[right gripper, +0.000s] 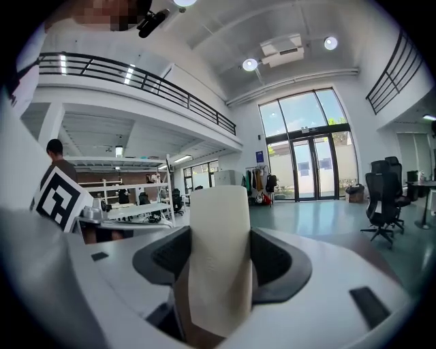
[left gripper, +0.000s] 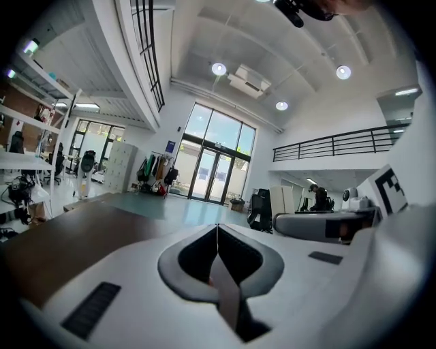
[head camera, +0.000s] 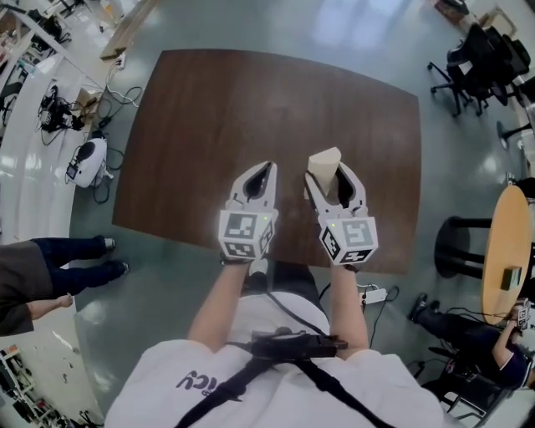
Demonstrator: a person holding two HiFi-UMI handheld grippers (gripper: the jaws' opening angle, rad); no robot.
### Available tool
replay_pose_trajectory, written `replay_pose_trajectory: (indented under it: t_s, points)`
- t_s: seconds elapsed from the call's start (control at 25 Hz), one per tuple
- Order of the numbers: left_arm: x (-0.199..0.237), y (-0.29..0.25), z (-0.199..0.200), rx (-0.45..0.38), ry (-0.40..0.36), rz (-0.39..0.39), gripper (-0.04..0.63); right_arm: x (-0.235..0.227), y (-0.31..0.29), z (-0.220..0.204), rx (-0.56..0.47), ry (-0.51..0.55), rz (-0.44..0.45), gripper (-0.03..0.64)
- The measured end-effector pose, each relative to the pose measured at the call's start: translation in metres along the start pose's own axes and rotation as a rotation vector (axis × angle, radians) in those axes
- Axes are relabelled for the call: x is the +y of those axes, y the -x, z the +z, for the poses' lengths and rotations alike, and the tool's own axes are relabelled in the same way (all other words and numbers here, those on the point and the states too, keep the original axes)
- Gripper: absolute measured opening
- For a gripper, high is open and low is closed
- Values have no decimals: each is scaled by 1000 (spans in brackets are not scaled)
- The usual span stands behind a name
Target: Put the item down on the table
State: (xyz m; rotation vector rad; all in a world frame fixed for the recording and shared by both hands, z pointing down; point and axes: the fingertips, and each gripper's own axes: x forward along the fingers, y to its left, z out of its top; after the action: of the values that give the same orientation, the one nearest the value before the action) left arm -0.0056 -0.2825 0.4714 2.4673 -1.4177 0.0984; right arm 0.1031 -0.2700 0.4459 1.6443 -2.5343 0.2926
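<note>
A dark brown table (head camera: 251, 109) stands on a glossy grey-green floor (head camera: 276, 25). Black office chairs (head camera: 478, 58) stand beyond the table's far right corner, and a round wooden table (head camera: 506, 251) is off to its right. Beyond the table rise tall glass doors (left gripper: 216, 163), under a high white ceiling with round lights (left gripper: 219, 69). A railed balcony (right gripper: 136, 76) runs along the wall above.

Bright daylight from tall windows (right gripper: 310, 146), round ceiling lights (left gripper: 219, 69) (glare on floor (head camera: 355, 29)), fisheye edges black in gripper views

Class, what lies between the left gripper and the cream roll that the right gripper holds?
Head view: only bare dark brown table between white left gripper and cream roll.
</note>
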Motion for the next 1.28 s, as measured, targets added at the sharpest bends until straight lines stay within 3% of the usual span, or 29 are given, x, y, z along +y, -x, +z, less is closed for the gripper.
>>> replay_pose_trajectory:
  t_s: [0.28, 0.52, 0.76, 1.12, 1.28]
  points:
    - [16, -30, -30, 75, 37, 13, 12, -32, -30, -42, 91, 32, -35, 287]
    - [21, -58, -53, 129, 45, 26, 12, -61, -57, -69, 166, 112, 2, 287]
    - [26, -89, -58, 155, 62, 33, 12, -91, -89, -77, 235, 203, 82, 287]
    - [31, -129, -81, 207, 77, 48, 12, -103, -134, -104, 372, 506, 269, 287]
    - [38, -141, -95, 234, 85, 62, 12, -105, -148, -125, 428, 578, 333, 287]
